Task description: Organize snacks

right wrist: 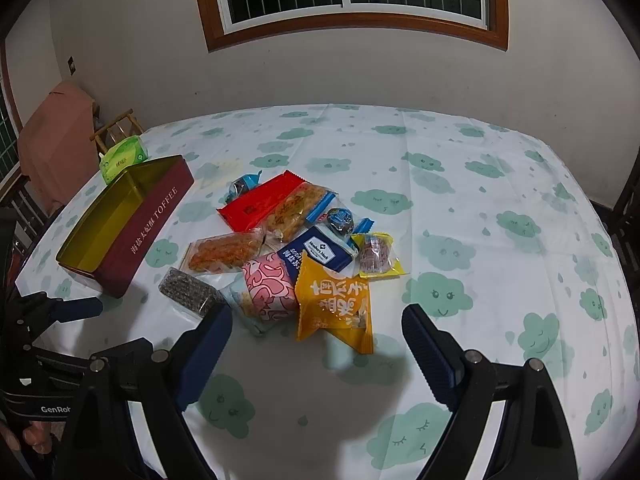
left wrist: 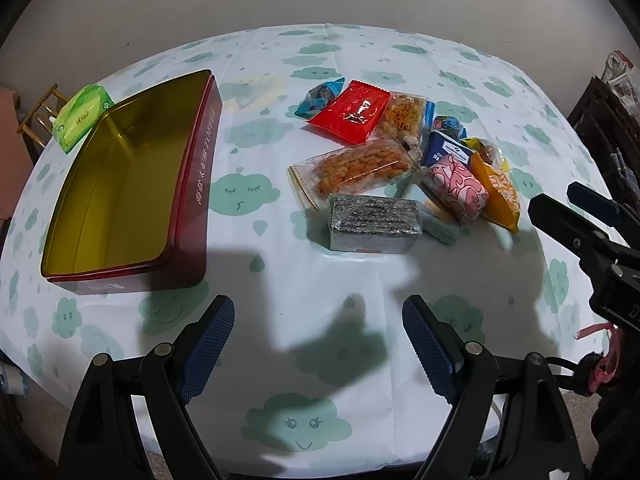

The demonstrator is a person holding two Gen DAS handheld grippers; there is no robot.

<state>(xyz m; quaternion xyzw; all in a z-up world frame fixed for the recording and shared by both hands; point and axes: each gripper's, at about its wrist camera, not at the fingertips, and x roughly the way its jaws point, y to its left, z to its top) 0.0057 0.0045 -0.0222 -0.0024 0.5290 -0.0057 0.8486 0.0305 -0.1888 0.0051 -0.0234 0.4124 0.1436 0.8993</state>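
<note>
Empty maroon rectangular toffee tin (left wrist: 132,184), gold inside, lid off on desk's left – ready to receive. Loose heap of wrapped snacks (right wrist: 304,256) lies beside it, none packed yet. Left gripper (left wrist: 318,344) and right gripper (right wrist: 316,344) hover, fingers spread, empty.

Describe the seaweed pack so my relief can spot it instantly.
Start at the red toffee tin on the table's left, then look right to the snack pile. The seaweed pack sits at its near-left corner: a dark speckled clear-wrapped block, the only blackish item among bright wrappers.
</note>
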